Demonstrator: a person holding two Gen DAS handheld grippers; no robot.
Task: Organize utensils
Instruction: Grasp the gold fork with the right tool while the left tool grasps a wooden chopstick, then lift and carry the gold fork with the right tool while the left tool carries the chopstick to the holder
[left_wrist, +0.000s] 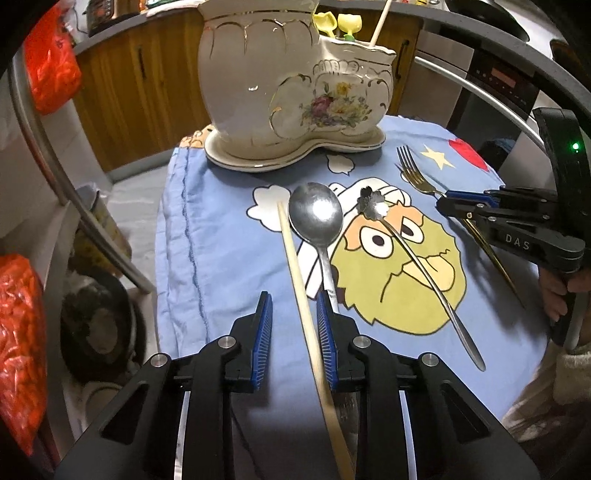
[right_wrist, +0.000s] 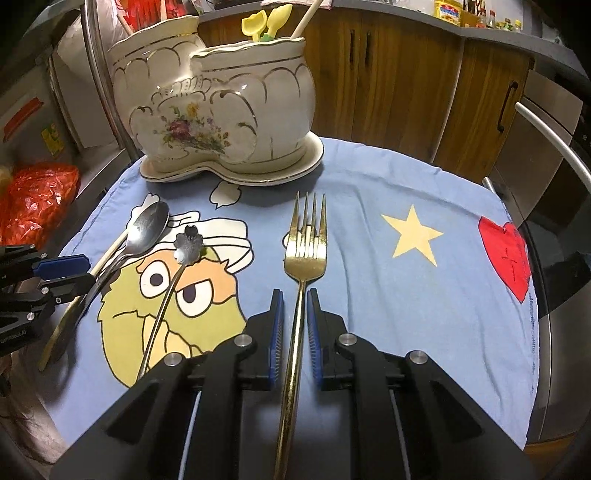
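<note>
A pale wooden chopstick (left_wrist: 295, 258) lies on the blue cartoon cloth (left_wrist: 221, 258). It runs between the pads of my left gripper (left_wrist: 291, 297), which is open, with a clear gap on the left side. Beside it lie a large steel spoon (left_wrist: 316, 214) and a thin flower-bowl spoon (left_wrist: 373, 203). My right gripper (right_wrist: 295, 293) is shut on the handle of a gold fork (right_wrist: 306, 240), tines pointing away. Behind stands a white floral ceramic holder (right_wrist: 221, 110) on its saucer, with yellow utensils (right_wrist: 258, 24) and another chopstick (right_wrist: 306, 16) in it.
The cloth (right_wrist: 369, 277) drops off at its edges. Orange plastic bags (left_wrist: 51, 74) hang at the left, beside a curved metal rail (left_wrist: 55, 166). Wooden cabinets (right_wrist: 388, 74) and an oven (left_wrist: 498, 85) stand behind. A person's hand (left_wrist: 554, 295) holds the right gripper (left_wrist: 443, 203).
</note>
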